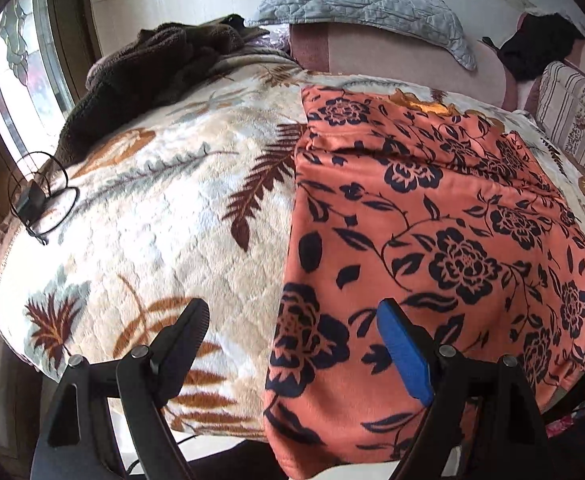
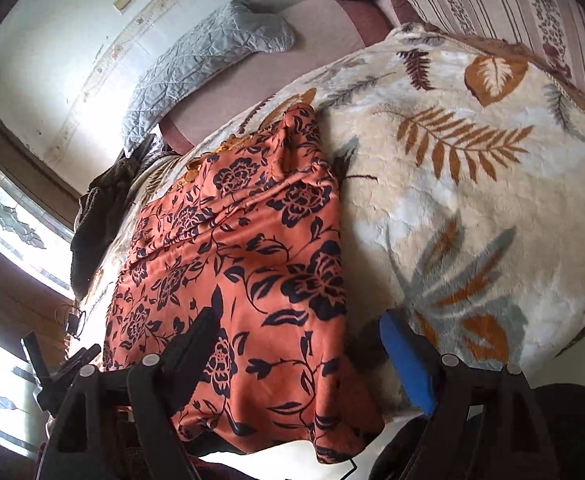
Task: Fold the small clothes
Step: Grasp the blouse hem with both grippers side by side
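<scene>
left wrist view: both tongs, left (image 1: 292, 332) and right (image 2: 300, 340), gape wide, holding nothing.

Orange floral garment (image 1: 432, 240): smooth cloth, faint sheen, centre-right of the left wrist view. Blanket (image 1: 164, 216) under it: thick plush fleece, matt, quilted texture. Brown garment (image 1: 144, 68), upper left: coarse, fuzzy pile. Grey pillow (image 1: 364, 8), top: stitched quilted cloth, matt. Left gripper (image 1: 292, 344) fingers (image 1: 184, 336): matt black plastic, one blue ribbed pad; metal pivot pins, dull shine.
</scene>
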`<action>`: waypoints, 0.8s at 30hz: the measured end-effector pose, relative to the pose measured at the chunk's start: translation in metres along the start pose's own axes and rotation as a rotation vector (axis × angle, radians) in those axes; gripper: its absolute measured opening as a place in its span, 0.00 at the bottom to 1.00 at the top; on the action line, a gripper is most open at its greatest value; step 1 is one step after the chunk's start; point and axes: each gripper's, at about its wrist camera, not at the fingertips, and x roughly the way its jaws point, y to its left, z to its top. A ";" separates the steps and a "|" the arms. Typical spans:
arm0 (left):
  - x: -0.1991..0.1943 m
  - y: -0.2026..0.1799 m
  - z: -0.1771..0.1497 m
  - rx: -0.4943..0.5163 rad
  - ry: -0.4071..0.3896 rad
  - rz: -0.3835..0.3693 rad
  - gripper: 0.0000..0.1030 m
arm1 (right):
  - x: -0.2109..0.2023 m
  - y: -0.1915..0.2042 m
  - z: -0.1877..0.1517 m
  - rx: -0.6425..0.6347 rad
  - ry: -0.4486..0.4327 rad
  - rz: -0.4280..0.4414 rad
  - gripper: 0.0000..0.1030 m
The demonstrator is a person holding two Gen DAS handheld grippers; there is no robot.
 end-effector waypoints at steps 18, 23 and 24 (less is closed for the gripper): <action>0.006 0.035 -0.035 -0.235 0.139 -0.189 0.61 | 0.039 -0.006 -0.041 0.099 0.244 -0.050 0.82; 0.013 0.024 -0.034 -0.197 0.177 -0.168 0.47 | 0.058 0.003 -0.057 0.078 0.299 -0.137 0.81; 0.014 0.023 -0.034 -0.198 0.184 -0.173 0.49 | 0.063 0.004 -0.060 0.077 0.306 -0.150 0.79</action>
